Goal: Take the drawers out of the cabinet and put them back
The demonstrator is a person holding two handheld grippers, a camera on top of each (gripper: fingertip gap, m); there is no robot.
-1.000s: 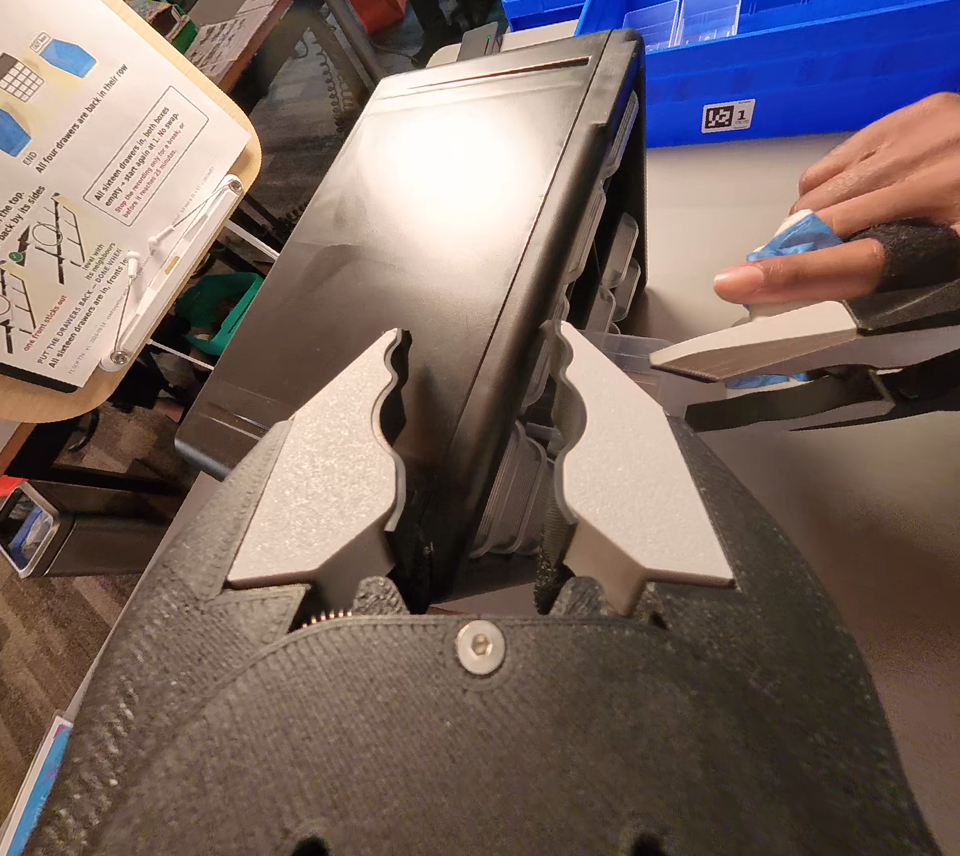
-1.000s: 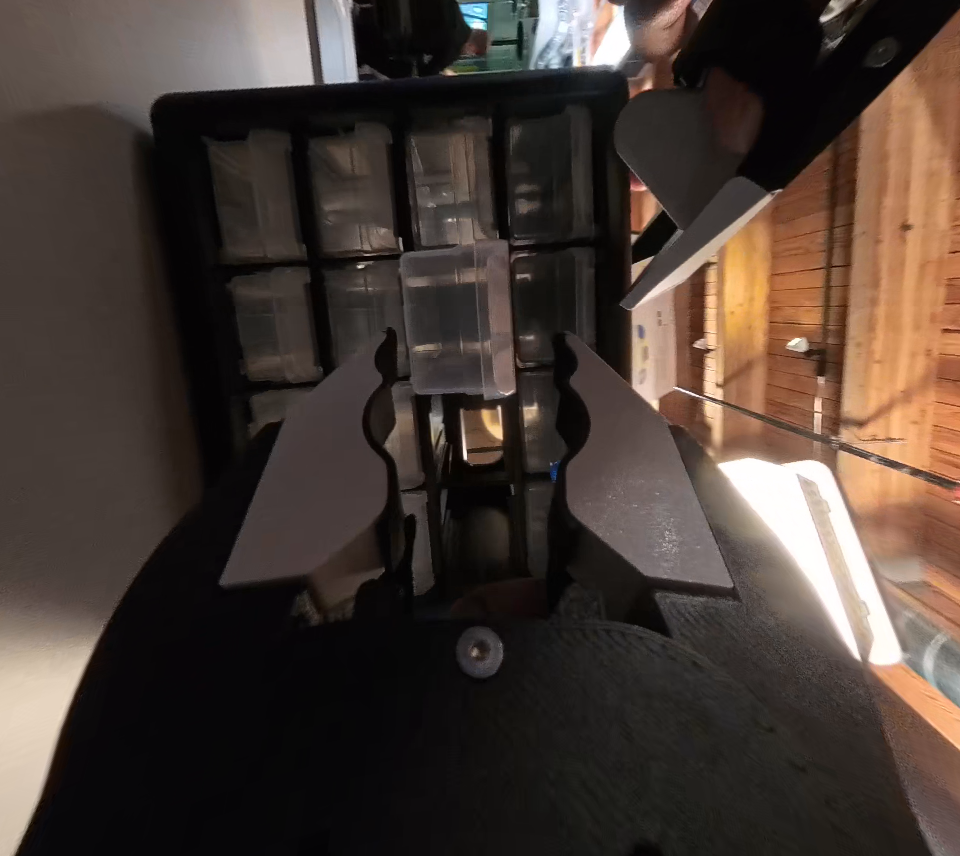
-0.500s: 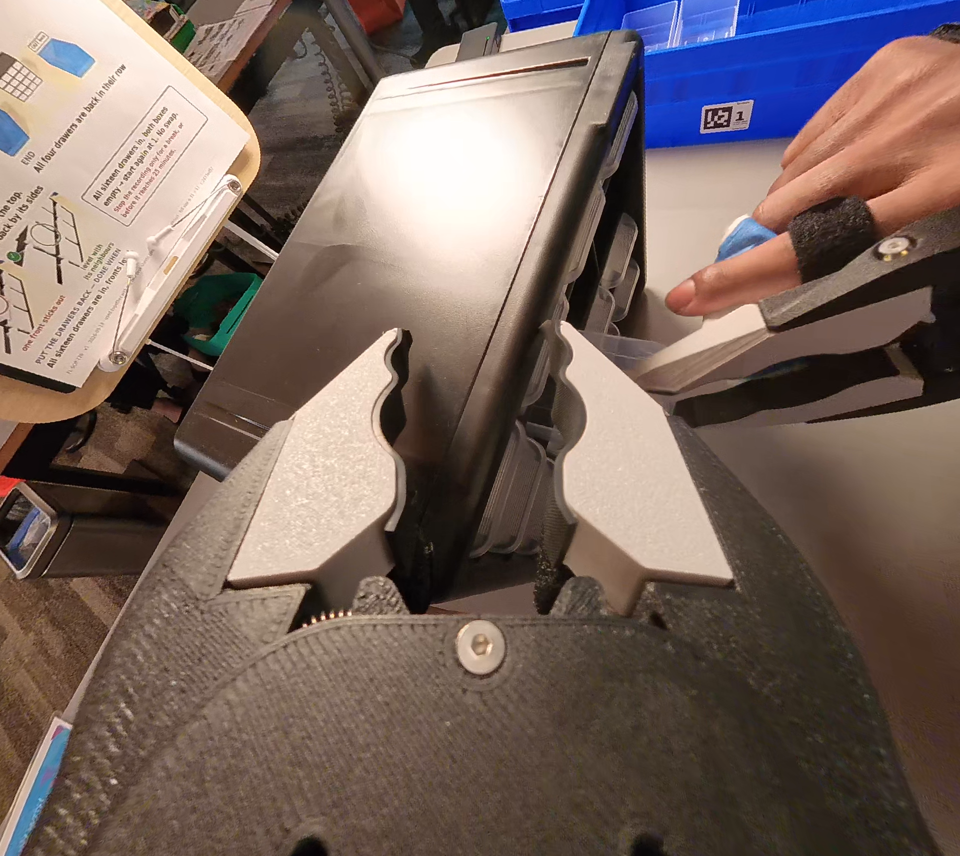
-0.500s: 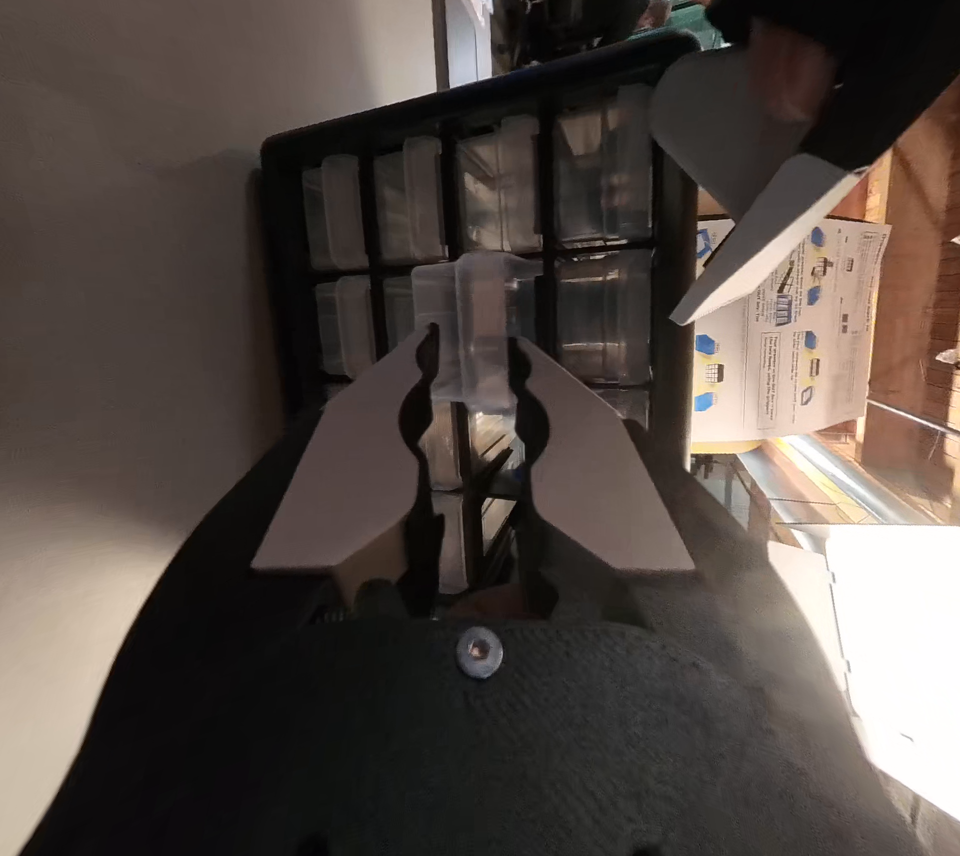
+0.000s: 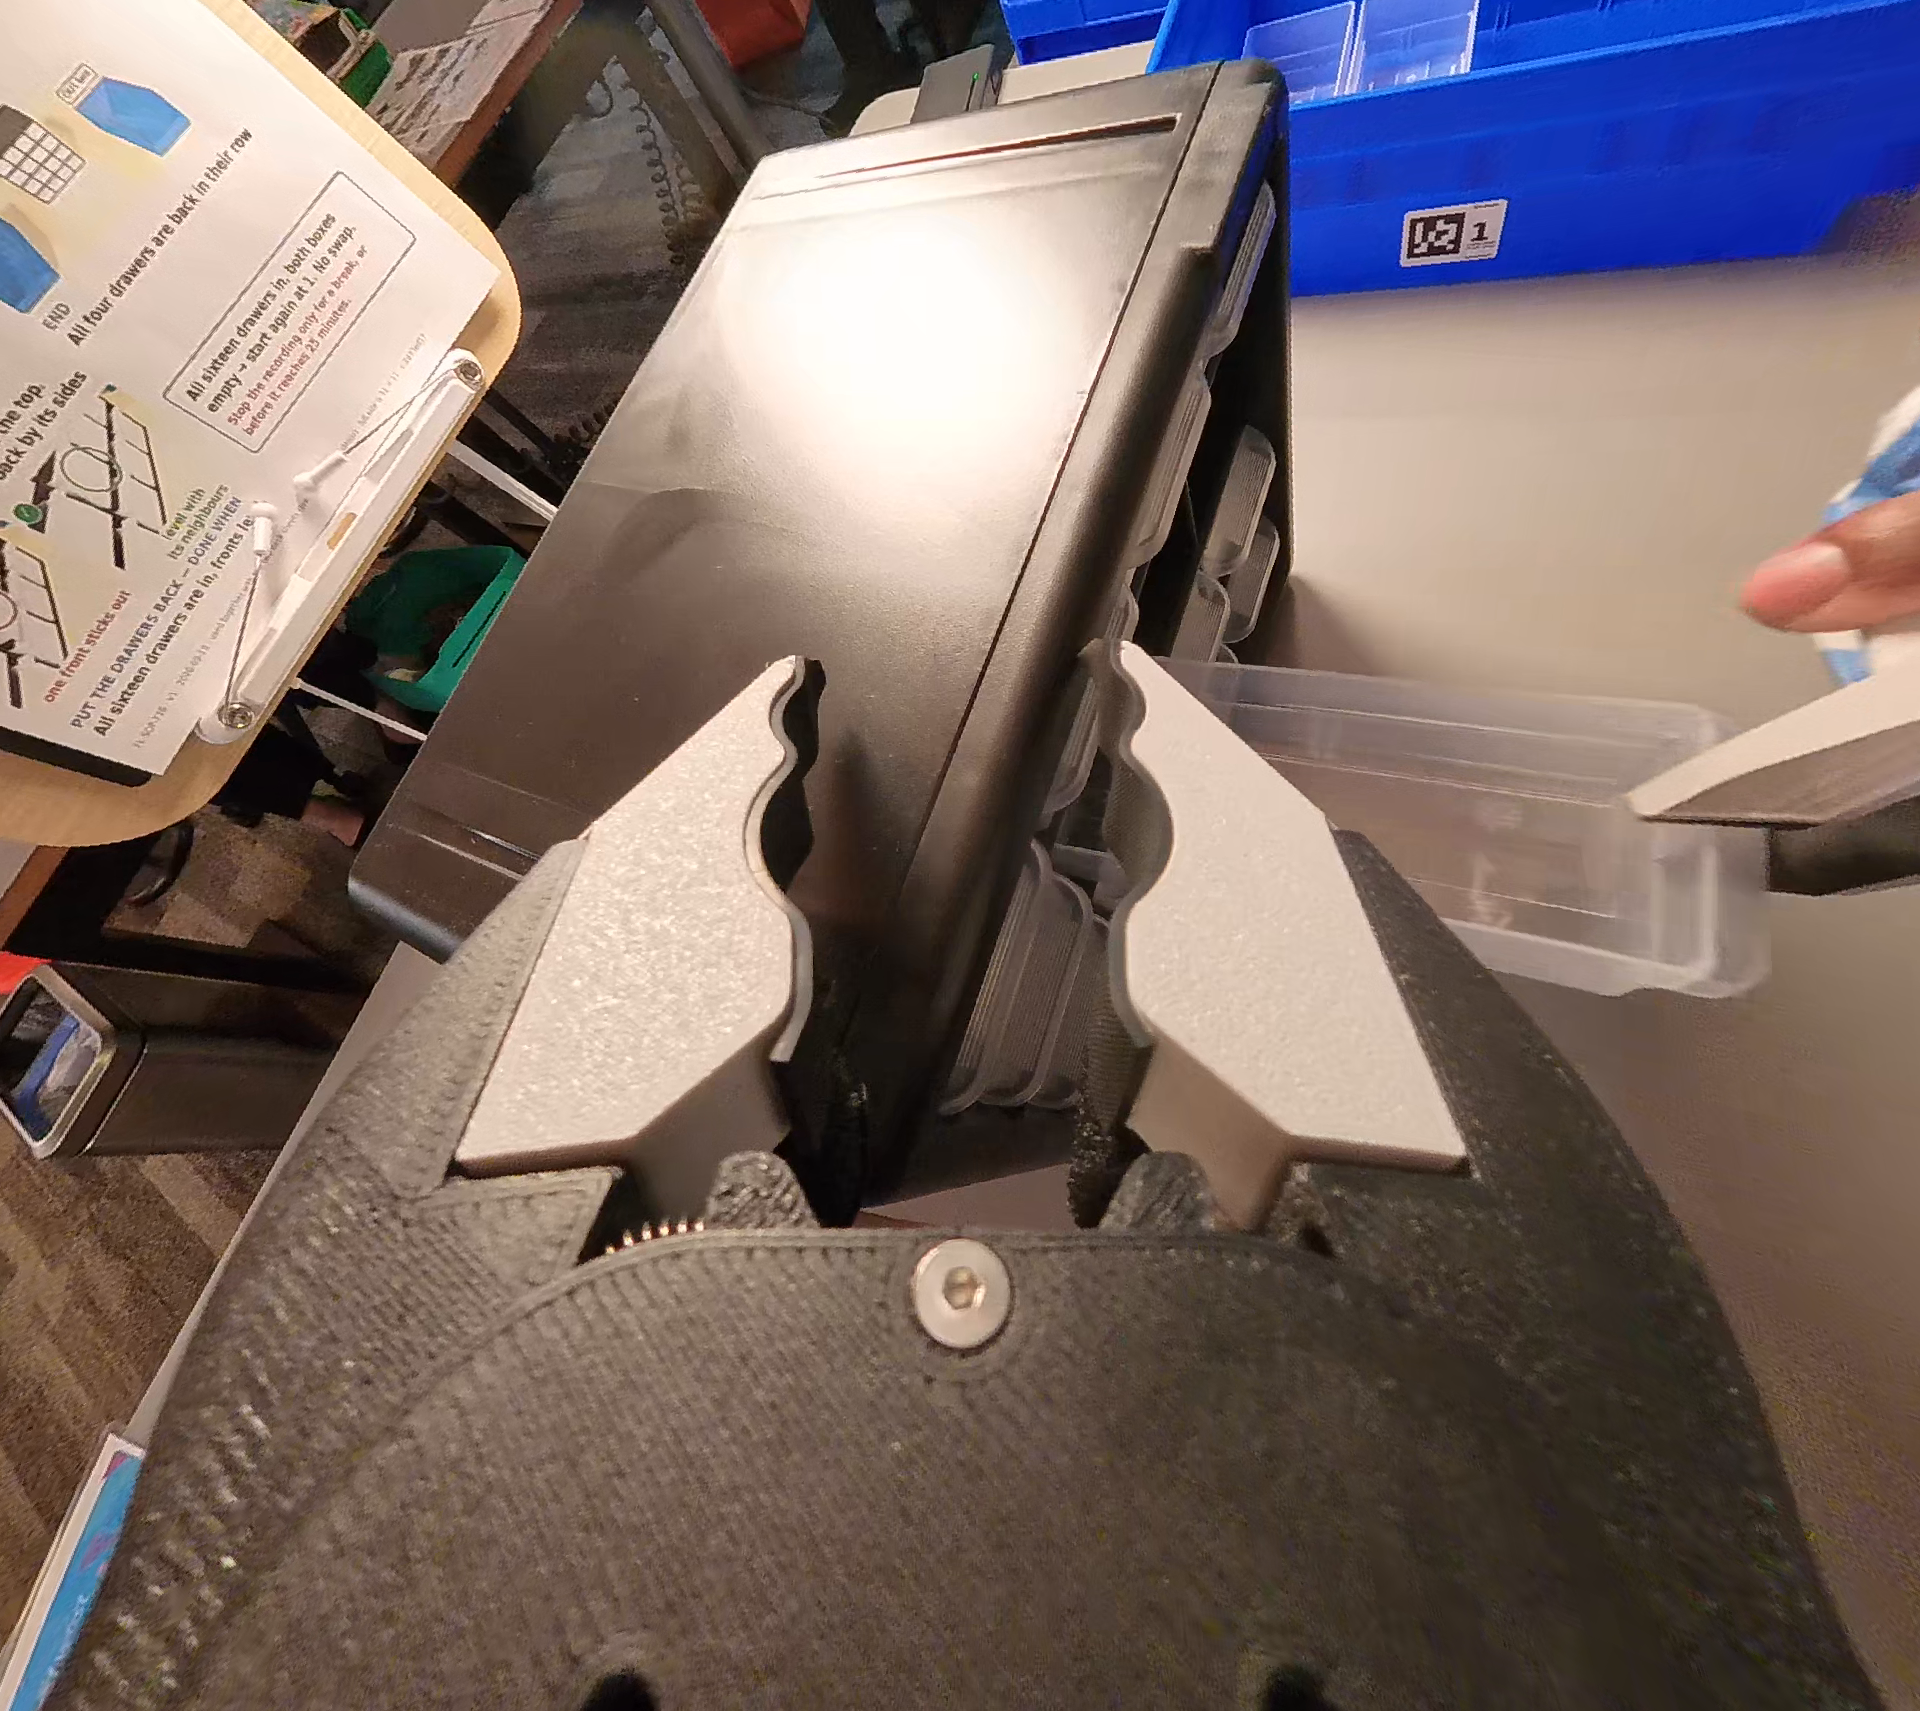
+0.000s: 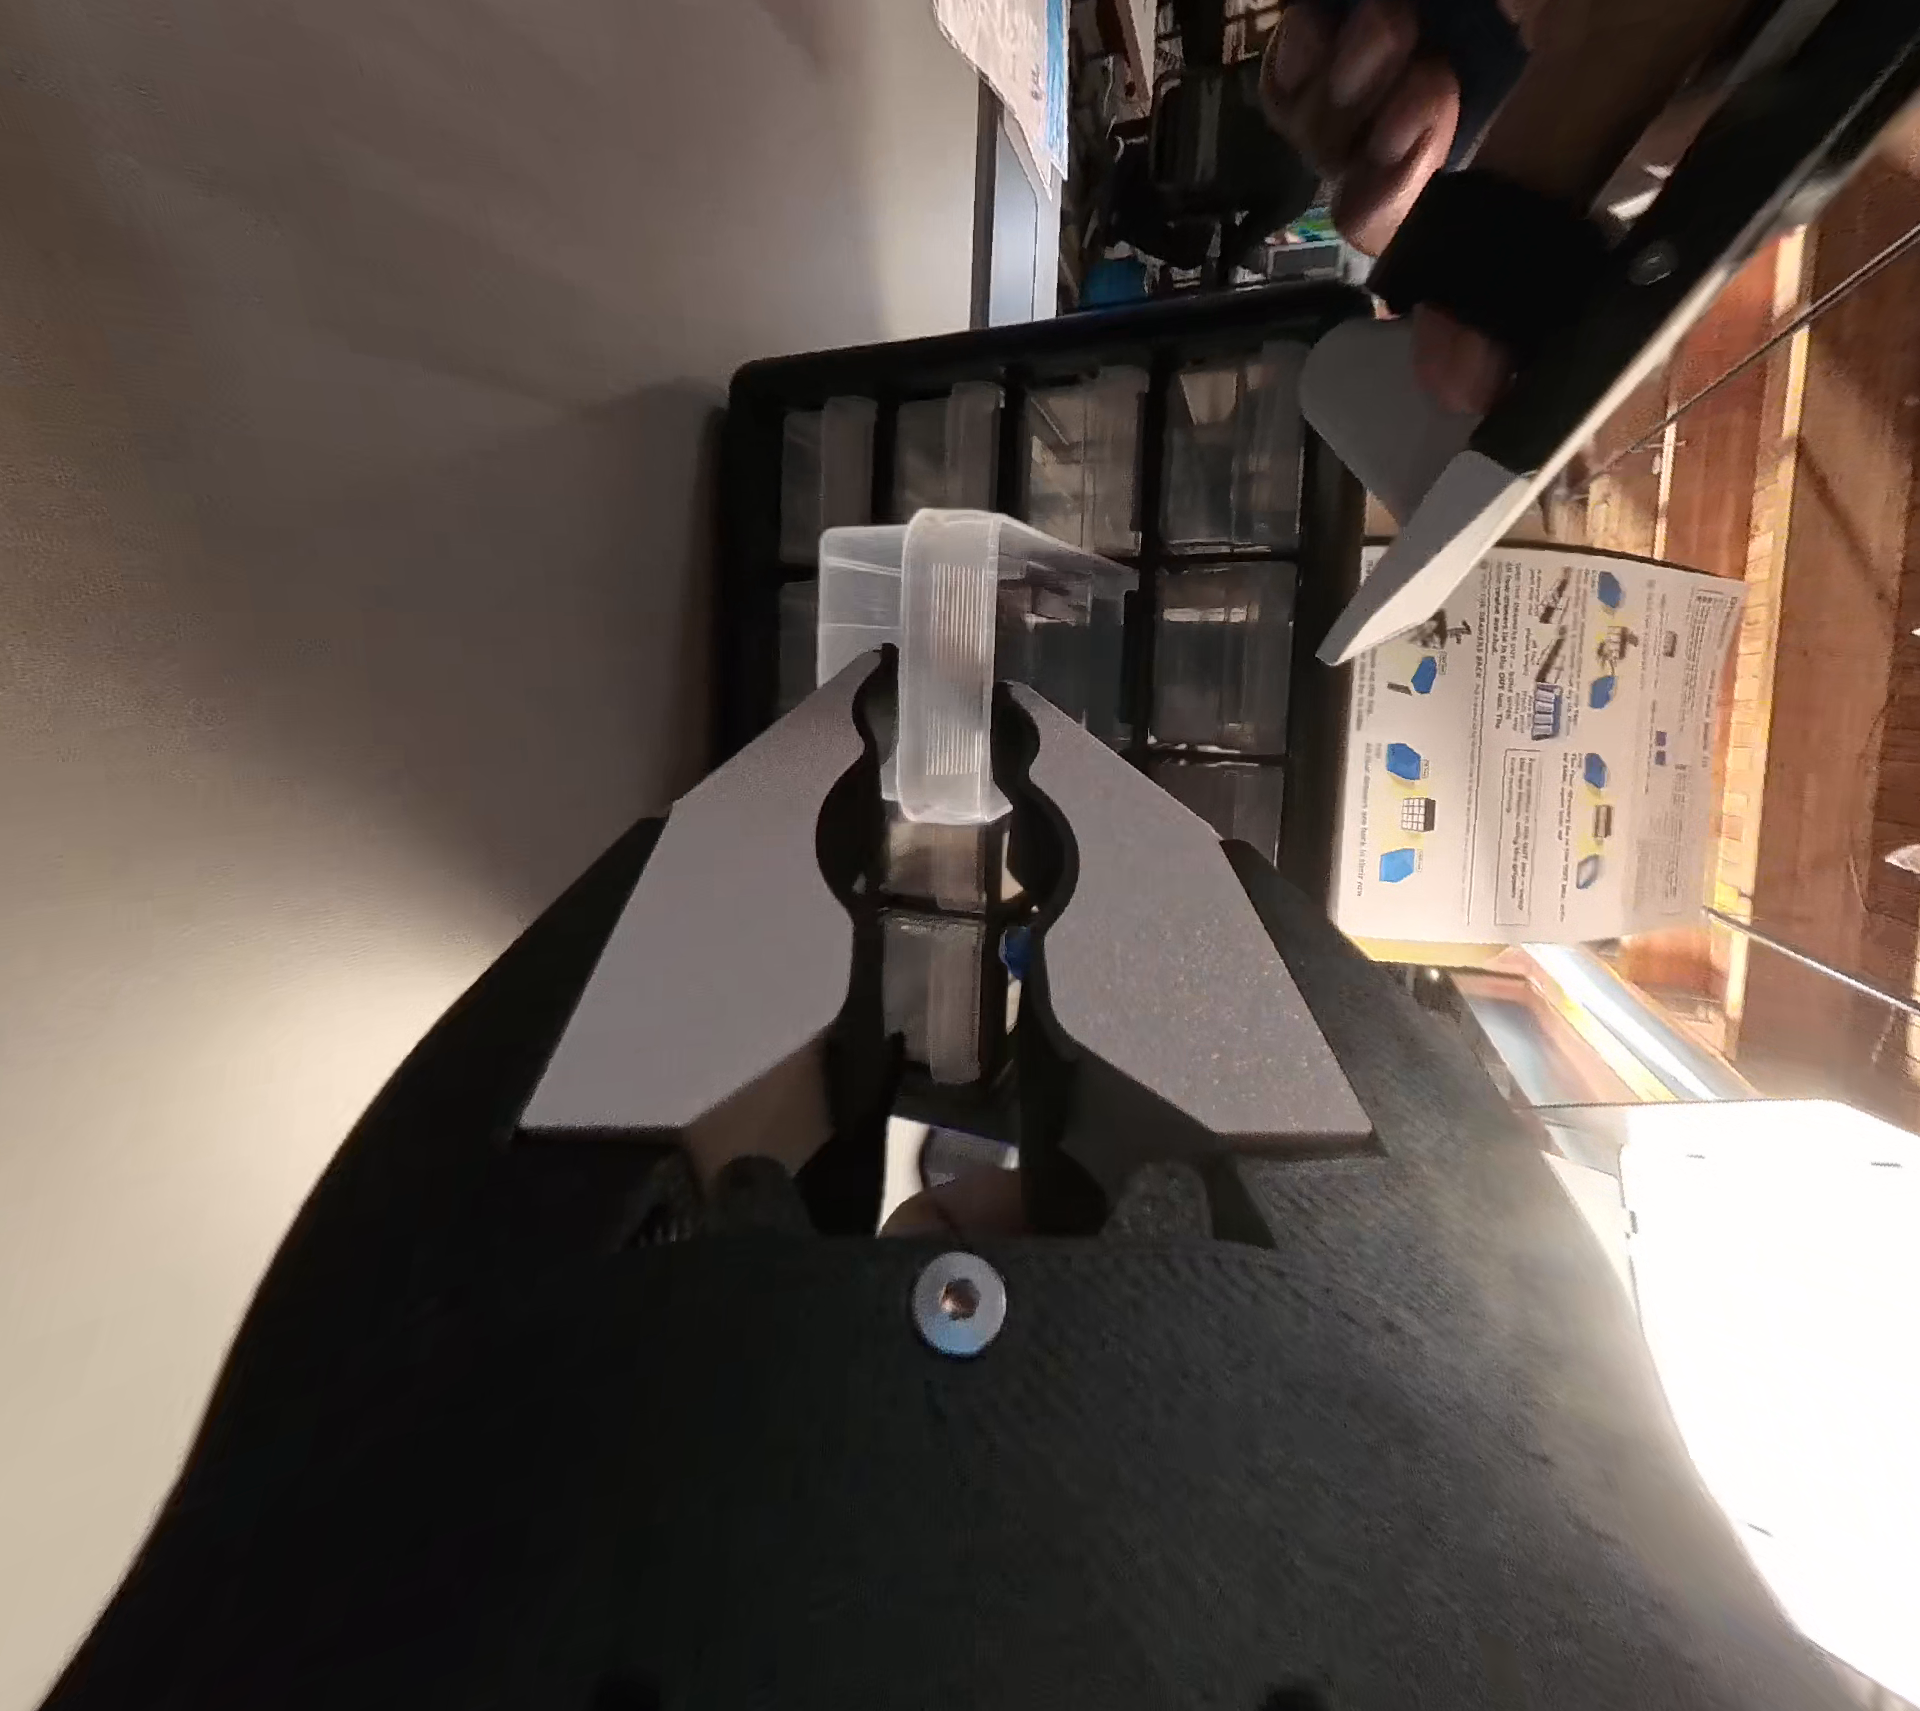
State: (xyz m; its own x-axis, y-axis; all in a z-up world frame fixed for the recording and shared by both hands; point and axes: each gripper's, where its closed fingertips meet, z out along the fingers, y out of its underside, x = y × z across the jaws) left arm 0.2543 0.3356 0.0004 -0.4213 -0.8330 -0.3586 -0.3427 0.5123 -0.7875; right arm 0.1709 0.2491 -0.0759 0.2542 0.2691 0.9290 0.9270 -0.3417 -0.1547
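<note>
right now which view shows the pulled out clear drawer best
The left wrist view: the clear drawer shows side-on, extended from the black cabinet. The right wrist view shows only its handle end, gripped by the right hand-held gripper.

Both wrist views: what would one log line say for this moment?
left gripper: steadies black cabinet | right gripper: shut on clear drawer handle | drawer: partly out | blue bins: behind

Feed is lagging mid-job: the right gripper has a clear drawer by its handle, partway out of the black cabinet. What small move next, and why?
Probably keep drawing the clear drawer straight out with the right gripper. Its fingers close on the handle, the drawer's back end looks still inside the black cabinet, and the left gripper straddles the cabinet's edge, seemingly steadying it.
</note>
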